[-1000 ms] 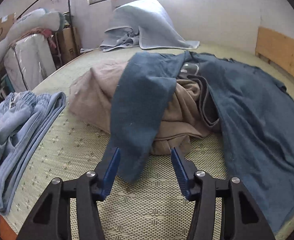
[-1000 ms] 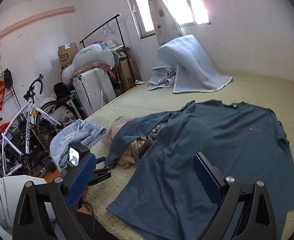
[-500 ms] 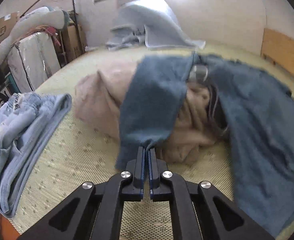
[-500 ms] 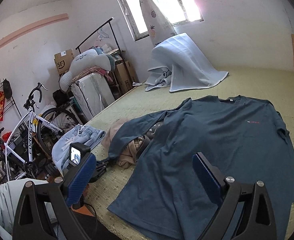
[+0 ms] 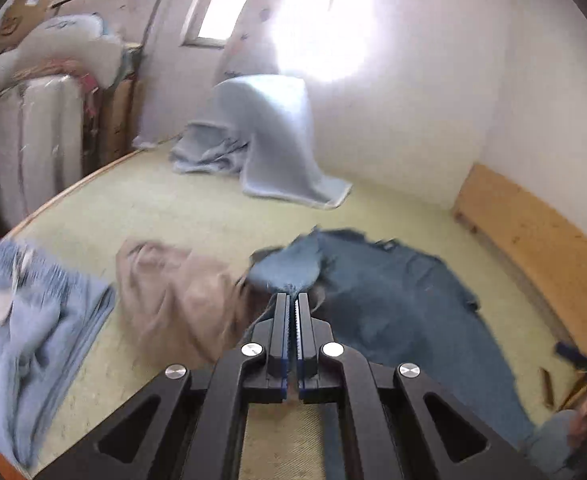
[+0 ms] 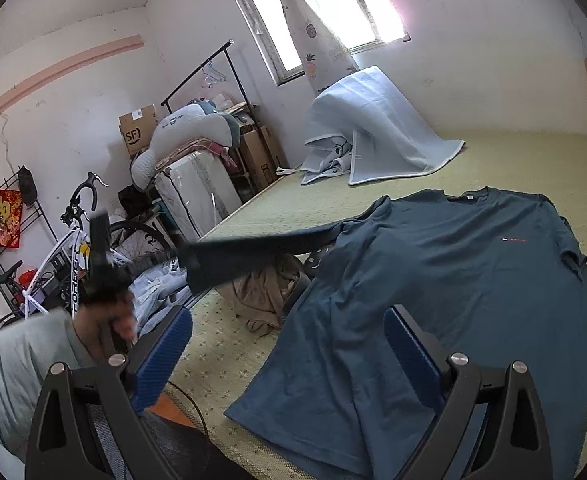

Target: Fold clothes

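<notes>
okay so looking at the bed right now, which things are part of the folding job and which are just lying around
Part of the job:
- blue T-shirt, its sleeve pinched and lifted by the left gripper
- right gripper, open over the shirt's hem

Lying about:
- tan garment, crumpled beside the shirt
- light blue shorts
- pale blue blanket near the window
- bicycle
- cardboard box

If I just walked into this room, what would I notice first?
Probably the big dark blue T-shirt spread flat on the woven straw mat, with its long sleeve lifted and stretched out to the left by the left tongs, which are pinched shut on its end. Next, the crumpled tan garment lying beside the shirt, and the pale blue blanket draped in a heap under the bright window.
</notes>
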